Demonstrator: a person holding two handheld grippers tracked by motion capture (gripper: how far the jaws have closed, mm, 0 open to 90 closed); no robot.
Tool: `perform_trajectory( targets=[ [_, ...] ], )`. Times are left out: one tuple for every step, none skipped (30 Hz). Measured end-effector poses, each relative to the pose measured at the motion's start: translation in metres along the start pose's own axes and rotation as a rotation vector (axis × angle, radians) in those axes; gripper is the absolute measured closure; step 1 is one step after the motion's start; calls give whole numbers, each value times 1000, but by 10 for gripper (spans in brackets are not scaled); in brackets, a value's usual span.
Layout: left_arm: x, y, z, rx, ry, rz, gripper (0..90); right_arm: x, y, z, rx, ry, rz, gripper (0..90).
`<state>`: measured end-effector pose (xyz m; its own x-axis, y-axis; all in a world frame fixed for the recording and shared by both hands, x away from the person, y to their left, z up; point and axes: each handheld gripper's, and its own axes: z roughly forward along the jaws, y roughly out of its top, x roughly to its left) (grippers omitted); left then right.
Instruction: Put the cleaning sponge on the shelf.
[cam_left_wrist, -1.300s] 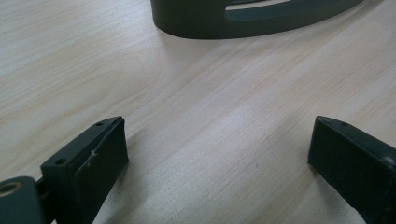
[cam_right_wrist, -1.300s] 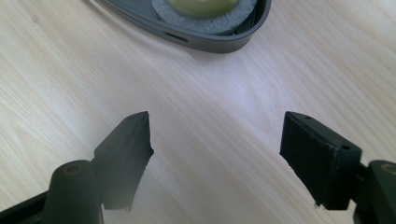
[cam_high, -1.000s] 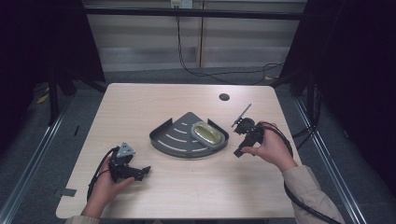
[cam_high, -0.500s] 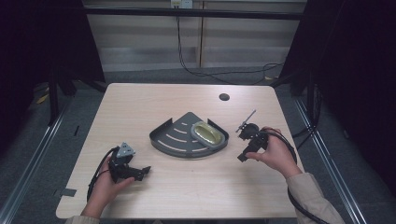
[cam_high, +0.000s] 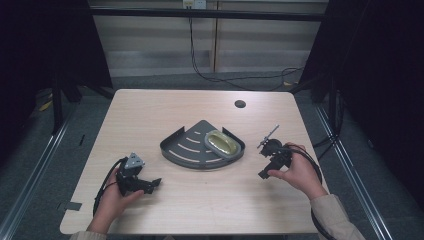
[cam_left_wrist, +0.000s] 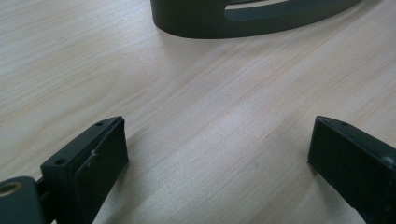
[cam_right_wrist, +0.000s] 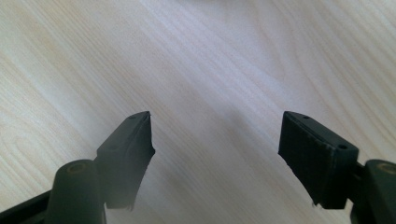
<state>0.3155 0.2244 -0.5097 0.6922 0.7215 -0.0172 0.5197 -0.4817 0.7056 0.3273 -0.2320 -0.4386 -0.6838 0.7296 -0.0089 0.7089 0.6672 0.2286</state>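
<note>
pale wood table (cam_high: 200, 205), dark curtains (cam_high: 45, 45) around

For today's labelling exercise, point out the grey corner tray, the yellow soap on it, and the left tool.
grey corner tray (cam_high: 187, 150): high view, on its bare slotted floor.
yellow soap (cam_high: 222, 143): high view, on its top face.
left tool (cam_high: 150, 184): high view, at its jaw tips.

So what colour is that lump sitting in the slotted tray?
Yellowish-olive lump, on the dark grey tray; clearest in the high view.
</note>
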Motion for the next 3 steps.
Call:
perform_trajectory(
  targets=[
    [0, 0, 0, 0, 0, 0, 42, 0, -1, 0, -1, 3, 5, 258],
    [0, 0, 0, 0, 0, 0, 42, 0, -2, 0, -8, 7, 3, 260],
    [0, 0, 0, -1, 0, -1, 42, -1, -2, 0, -10, 8, 3, 264]
  ],
)
